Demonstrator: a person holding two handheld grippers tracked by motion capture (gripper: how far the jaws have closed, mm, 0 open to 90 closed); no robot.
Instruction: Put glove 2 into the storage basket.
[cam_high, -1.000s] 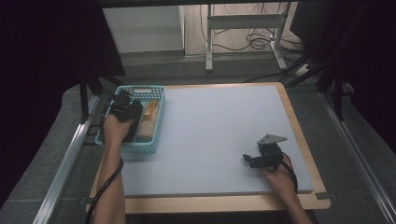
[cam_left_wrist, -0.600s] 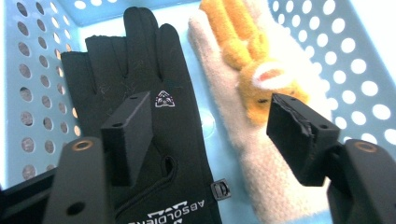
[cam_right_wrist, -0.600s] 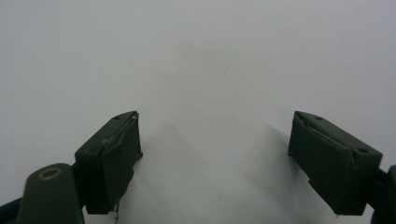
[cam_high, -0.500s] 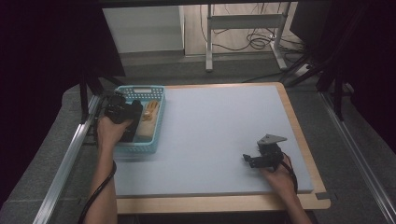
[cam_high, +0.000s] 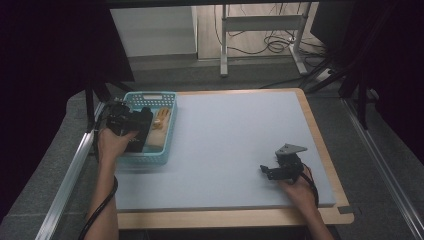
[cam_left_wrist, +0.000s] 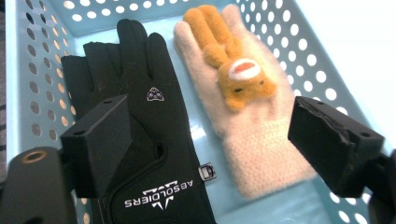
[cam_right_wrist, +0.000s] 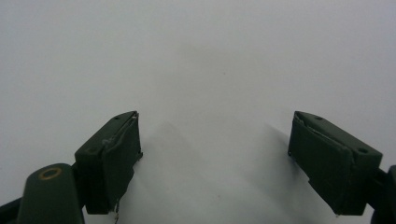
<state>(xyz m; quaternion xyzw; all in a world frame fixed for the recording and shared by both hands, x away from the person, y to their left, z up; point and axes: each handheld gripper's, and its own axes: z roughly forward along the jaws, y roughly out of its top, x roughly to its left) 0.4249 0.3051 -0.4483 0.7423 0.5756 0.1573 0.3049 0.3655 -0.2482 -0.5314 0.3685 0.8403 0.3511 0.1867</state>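
1. Closest to the camera in the high view, the right gripper (cam_high: 270, 171) is sitting low over the desk (cam_high: 235, 145) near its right front corner, with the person's hand wrapped round the back of it. In the right gripper view its jaws are standing wide apart with nothing but bare pale desk surface between them, so it's not holding anything.

2. Over at the left edge of the desk, the left gripper (cam_high: 136, 131) is hanging above the blue basket (cam_high: 169, 131), roughly over the basket's near-left part. Its jaws have just been opening and they're spread wide now, gripping nothing.

3. In the left gripper view the black glove (cam_left_wrist: 140, 126) is lying flat on the basket floor, fingers pointing away, and its cuff end is passing right under that view's left-hand jaw. Most of the glove is sitting between the two jaws but below them; I can't tell whether that jaw is actually touching it.

4. Just beside it, the cream fuzzy glove (cam_left_wrist: 252, 140) with an orange plush animal (cam_left_wrist: 229, 60) on it is lying alongside, its cuff reaching toward the other jaw.

5. Farthest off, the basket's perforated far wall is closing in both gloves' fingertips.
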